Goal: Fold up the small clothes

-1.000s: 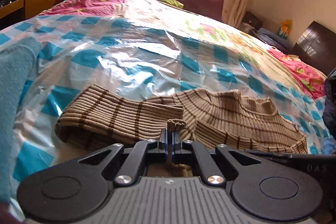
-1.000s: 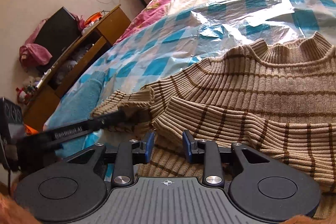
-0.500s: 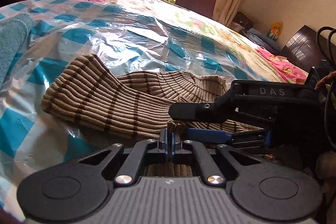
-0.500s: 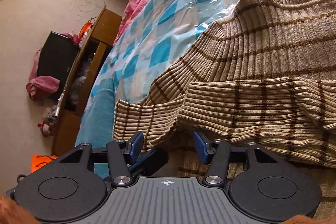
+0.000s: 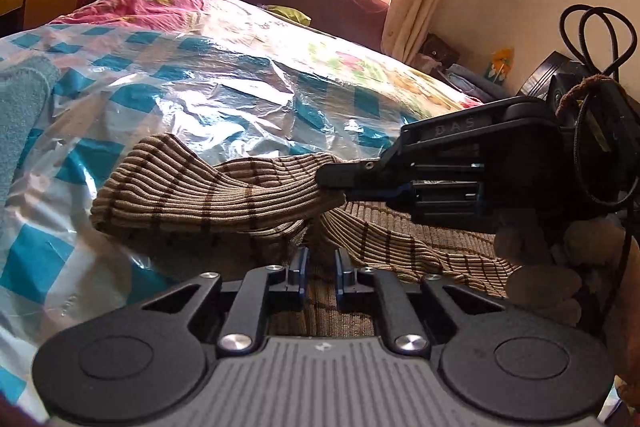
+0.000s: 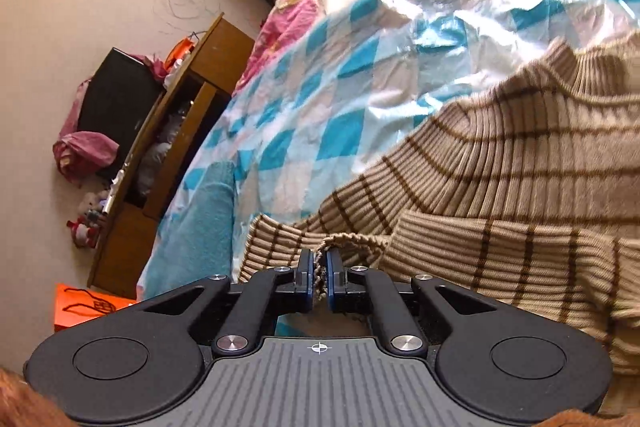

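Striped sweater [image 6: 520, 163] on plastic-covered bed [image 6: 360, 67], beside teal towel [image 6: 200, 227]. Soft, light, stretchy rib knit; likely sags between holds. Right claw [image 6: 319, 279] clamped on cuff edge. Left claw [image 5: 319, 267] slightly parted, fabric between, grip uncertain. Best gripped at hems, cuffs.

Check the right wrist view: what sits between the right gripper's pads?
A pinched edge of the sweater sits in the right gripper, nothing else; the right wrist view shows it.
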### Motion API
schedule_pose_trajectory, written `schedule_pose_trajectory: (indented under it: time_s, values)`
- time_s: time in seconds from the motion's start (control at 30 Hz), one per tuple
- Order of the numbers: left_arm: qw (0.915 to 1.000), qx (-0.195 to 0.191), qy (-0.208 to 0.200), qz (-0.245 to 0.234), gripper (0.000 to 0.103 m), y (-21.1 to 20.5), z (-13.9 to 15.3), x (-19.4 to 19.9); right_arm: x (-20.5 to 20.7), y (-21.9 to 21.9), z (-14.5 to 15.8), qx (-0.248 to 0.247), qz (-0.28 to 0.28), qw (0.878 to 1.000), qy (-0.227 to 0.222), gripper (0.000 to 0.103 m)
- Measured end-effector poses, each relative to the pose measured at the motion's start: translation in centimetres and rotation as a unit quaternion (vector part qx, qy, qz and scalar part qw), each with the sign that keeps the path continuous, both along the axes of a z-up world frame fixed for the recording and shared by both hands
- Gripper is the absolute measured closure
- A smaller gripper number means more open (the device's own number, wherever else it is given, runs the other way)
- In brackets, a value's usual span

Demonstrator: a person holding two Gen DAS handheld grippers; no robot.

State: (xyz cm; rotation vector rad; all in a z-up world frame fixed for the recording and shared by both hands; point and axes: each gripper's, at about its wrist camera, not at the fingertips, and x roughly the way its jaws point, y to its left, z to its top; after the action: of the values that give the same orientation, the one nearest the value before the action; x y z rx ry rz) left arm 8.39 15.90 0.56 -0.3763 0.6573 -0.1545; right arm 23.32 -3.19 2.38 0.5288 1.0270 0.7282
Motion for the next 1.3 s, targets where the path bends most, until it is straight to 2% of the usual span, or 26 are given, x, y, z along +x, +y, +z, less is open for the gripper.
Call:
schedule_pose_trajectory:
  time_s: [0.13, 0.23, 0.27, 0.33, 0.37, 0.43, 0.47, 0.5, 0.67, 0.87, 1.07, 1.13, 1.2, 1.23, 1.27, 1.3]
  values:
    - [0.9999, 0.004, -0.015, 0.002, 0.072, 0.1, 1.3, -0.2, 0.1, -4.2, 3.2, 0.003, -0.028, 0.999, -0.044, 0.099]
    - [0.9997, 0.013, -0.019, 0.002, 0.071, -0.1, 1.8, 0.2, 0.1, -7.1, 4.1, 0.002, -0.053, 0.997, -0.054, 0.098]
    - [0.9997, 0.019, -0.017, 0.002, 0.071, -0.2, 1.8, 0.3, 0.1, -7.6, 3.8, 0.006, -0.05, 0.998, -0.046, 0.091]
    - [0.9993, 0.036, -0.013, 0.003, 0.071, -0.4, 1.7, 0.1, -0.2, -7.7, 2.2, 0.023, -0.036, 0.999, -0.009, 0.091]
    - [0.9989, 0.045, -0.011, 0.004, 0.071, -0.5, 1.7, -0.2, -0.5, -7.4, 1.3, 0.029, -0.031, 0.999, 0.009, 0.087]
    - [0.9981, 0.061, -0.006, 0.01, 0.071, -0.4, 1.5, -0.8, -1.1, -6.2, -1.4, 0.038, -0.024, 0.998, 0.052, 0.072]
    - [0.9979, 0.063, -0.003, 0.013, 0.071, -0.3, 1.4, -1.0, -1.5, -5.5, -2.7, 0.044, -0.023, 0.996, 0.071, 0.061]
    - [0.9979, 0.063, 0.0, 0.015, 0.071, -0.1, 1.3, -1.2, -1.7, -4.9, -3.8, 0.048, -0.023, 0.995, 0.085, 0.056]
    - [0.9977, 0.062, 0.003, 0.027, 0.071, 0.6, 0.6, -1.8, -1.3, -2.5, -7.3, 0.073, -0.047, 0.988, 0.13, 0.053]
    - [0.9988, 0.034, 0.003, 0.035, 0.07, 1.5, -0.3, -1.9, -0.6, -1.3, -7.9, 0.098, -0.063, 0.983, 0.143, 0.053]
    - [0.9992, 0.02, -0.002, 0.033, 0.07, 1.8, -0.2, -2.2, -0.7, 0.2, -8.1, 0.082, -0.058, 0.985, 0.141, 0.053]
    - [0.9993, 0.021, -0.003, 0.032, 0.07, 1.8, -0.1, -2.2, -0.8, 0.6, -8.0, 0.088, -0.059, 0.985, 0.139, 0.061]
    - [0.9992, 0.022, -0.003, 0.032, 0.07, 1.8, 0.0, -2.2, -0.9, 0.9, -7.9, 0.087, -0.058, 0.985, 0.135, 0.078]
    - [0.9992, 0.024, -0.002, 0.032, 0.07, 1.7, 0.0, -2.2, -0.9, 1.1, -7.7, 0.085, -0.059, 0.986, 0.133, 0.083]
    - [0.9991, 0.026, -0.002, 0.033, 0.07, 1.7, 0.1, -2.2, -0.8, 1.3, -7.5, 0.082, -0.057, 0.987, 0.129, 0.093]
    - [0.999, 0.03, -0.002, 0.033, 0.07, 1.7, 0.1, -2.3, -0.9, 1.2, -7.1, 0.076, -0.054, 0.988, 0.121, 0.095]
